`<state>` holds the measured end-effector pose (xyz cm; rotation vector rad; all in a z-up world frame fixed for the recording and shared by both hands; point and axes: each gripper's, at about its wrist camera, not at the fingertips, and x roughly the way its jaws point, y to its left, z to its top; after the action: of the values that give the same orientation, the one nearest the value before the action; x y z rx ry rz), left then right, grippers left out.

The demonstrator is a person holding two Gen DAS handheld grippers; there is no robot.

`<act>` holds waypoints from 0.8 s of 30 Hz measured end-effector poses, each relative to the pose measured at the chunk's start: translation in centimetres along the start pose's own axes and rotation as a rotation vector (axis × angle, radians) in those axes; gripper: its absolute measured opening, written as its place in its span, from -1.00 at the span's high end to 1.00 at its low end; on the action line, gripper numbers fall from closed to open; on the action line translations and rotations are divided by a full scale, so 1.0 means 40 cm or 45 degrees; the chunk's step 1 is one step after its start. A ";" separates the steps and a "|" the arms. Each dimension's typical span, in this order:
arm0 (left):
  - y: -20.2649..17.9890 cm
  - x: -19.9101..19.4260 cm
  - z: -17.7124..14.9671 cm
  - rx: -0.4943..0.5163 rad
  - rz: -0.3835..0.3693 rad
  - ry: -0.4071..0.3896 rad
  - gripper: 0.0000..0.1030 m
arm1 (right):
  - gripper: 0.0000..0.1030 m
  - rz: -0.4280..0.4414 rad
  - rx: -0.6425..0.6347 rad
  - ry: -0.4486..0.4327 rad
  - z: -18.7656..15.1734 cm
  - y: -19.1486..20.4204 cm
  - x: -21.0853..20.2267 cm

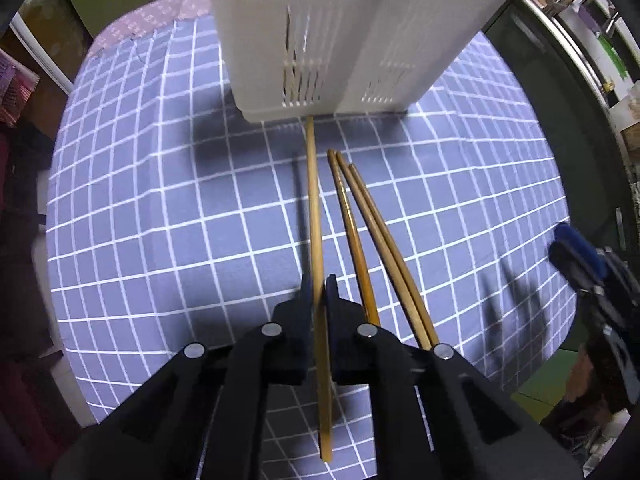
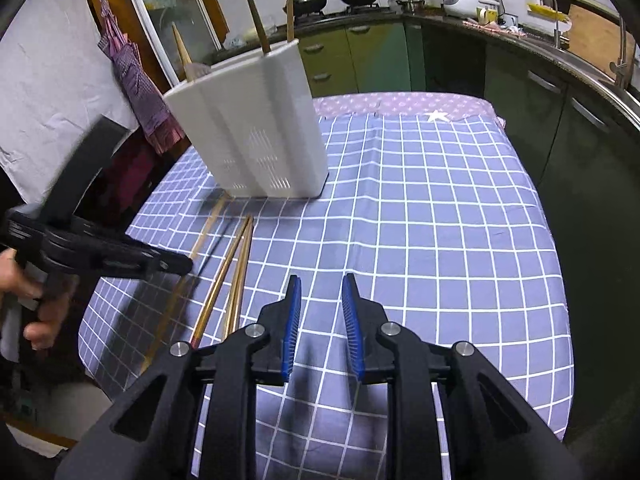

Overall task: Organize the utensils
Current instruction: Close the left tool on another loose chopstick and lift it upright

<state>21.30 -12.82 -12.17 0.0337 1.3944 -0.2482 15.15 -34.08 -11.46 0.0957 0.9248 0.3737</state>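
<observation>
A: Left claw is clamped on one bamboo chopstick, gripped partway along the shaft. The far tip points at the foot of the white utensil holder and looks to be touching or just short of its base; the butt end sticks out behind the claw.

B: Right claw?

A: Jaws apart, blue pads bare, nothing between them. It hangs over the checked cloth on the worktop, on the near side of the holder and well apart from it.

B: Other sticks?

A: Three loose chopsticks lie on the cloth just beside the held one, near the holder's front, fanned slightly. Right wrist view shows three utensils already standing in the holder's top; I cannot tell which slot each sits in.

B: Judgement on the step?

A: Lift-and-insert. The stick lies nearly flat and aimed at the base, so it likely must rise clear of the holder's rim and tip towards upright before it goes in. Keep the clamp firm; a thin round shaft may pivot in the pads. Risk: knocking the holder, which looks light. The free right claw could steady it.
</observation>
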 end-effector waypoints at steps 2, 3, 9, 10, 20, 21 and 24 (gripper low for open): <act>0.003 -0.032 -0.010 0.007 -0.003 -0.052 0.87 | 0.58 -0.004 -0.002 0.010 -0.002 0.001 0.008; 0.003 -0.042 -0.014 0.010 -0.003 -0.071 0.87 | 0.58 -0.006 -0.003 0.014 -0.002 0.000 0.010; 0.005 -0.158 -0.073 0.054 0.005 -0.289 0.87 | 0.58 0.004 -0.005 0.064 -0.001 -0.001 0.039; 0.004 -0.169 -0.081 0.065 0.022 -0.323 0.87 | 0.58 0.008 -0.007 0.075 0.000 -0.001 0.044; 0.020 -0.268 -0.196 0.129 0.067 -0.620 0.87 | 0.57 0.121 -0.049 0.209 0.022 0.032 0.107; 0.021 -0.273 -0.207 0.132 0.071 -0.640 0.87 | 0.57 0.140 -0.059 0.233 0.024 0.041 0.115; 0.027 -0.281 -0.227 0.126 0.069 -0.677 0.87 | 0.57 0.185 -0.079 0.288 0.033 0.063 0.133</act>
<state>10.97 -8.49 -2.96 0.0816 0.8510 -0.2582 18.40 -29.73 -14.09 0.0648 1.1321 0.5558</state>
